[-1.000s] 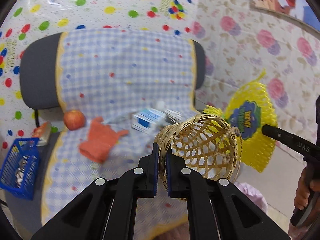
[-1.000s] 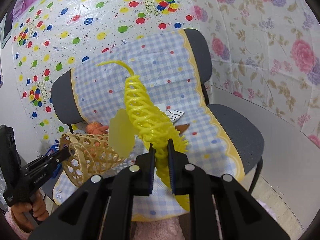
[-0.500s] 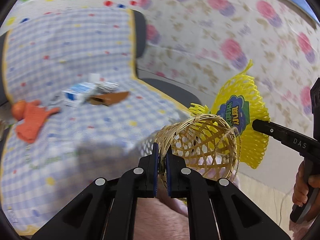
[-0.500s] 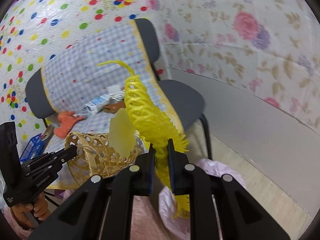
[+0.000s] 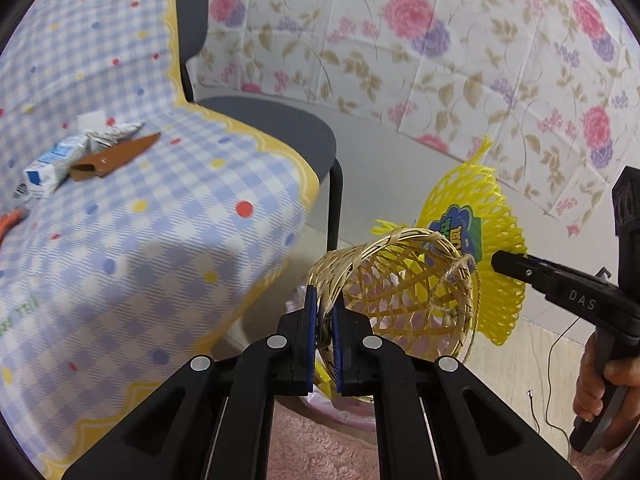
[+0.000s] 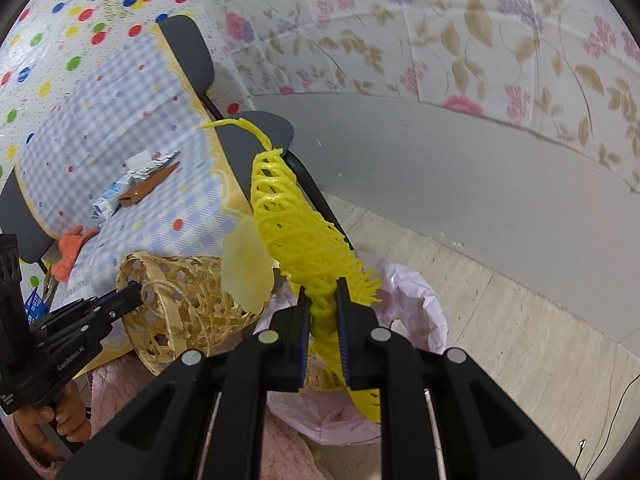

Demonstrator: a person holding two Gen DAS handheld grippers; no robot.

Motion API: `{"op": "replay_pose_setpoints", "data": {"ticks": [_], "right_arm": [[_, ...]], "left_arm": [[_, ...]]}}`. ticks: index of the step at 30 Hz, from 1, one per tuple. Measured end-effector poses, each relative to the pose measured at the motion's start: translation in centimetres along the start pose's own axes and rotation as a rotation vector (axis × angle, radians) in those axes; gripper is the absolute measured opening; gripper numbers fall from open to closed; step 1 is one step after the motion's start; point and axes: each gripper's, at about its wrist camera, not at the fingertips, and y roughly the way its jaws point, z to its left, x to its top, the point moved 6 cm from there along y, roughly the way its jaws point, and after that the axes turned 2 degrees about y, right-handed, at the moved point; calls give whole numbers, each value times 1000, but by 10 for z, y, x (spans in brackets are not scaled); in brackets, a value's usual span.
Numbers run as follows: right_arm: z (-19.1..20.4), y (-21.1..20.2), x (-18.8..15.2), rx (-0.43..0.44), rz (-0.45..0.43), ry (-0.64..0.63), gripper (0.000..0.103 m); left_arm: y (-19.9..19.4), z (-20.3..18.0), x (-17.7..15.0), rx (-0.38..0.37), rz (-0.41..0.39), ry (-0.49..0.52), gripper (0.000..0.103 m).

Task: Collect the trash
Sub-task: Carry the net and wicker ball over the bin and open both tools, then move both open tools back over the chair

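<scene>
Counts: two grippers, left gripper [image 5: 323, 330] and right gripper [image 6: 323, 330]. One woven basket [image 5: 404, 296]. One yellow mesh net [image 6: 304, 236]. One pink bag [image 6: 416, 300]. One chair [image 5: 276, 120], with one checked cloth [image 5: 132, 240] on it. On the cloth: one crushed carton [image 5: 52, 162], one brown sheath-like piece [image 5: 112, 156], one orange glove [image 6: 70, 250]. One blue crate [image 6: 34, 306], barely visible.
</scene>
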Motion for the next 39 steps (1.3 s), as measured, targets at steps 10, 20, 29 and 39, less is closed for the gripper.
{"op": "replay_pose_setpoints", "data": {"ticks": [10, 20, 29, 39], "right_arm": [[-20, 38, -7, -3, 66, 72, 37], [-3, 6, 15, 6, -36, 4, 40], [59, -1, 28, 85, -74, -122, 40], [130, 5, 44, 151, -87, -257, 40]], "left_arm": [[41, -1, -5, -62, 109, -31, 33], [2, 21, -2, 22, 13, -59, 43], [-43, 53, -7, 109, -70, -94, 43], [-76, 103, -10, 212, -120, -163, 43]]}}
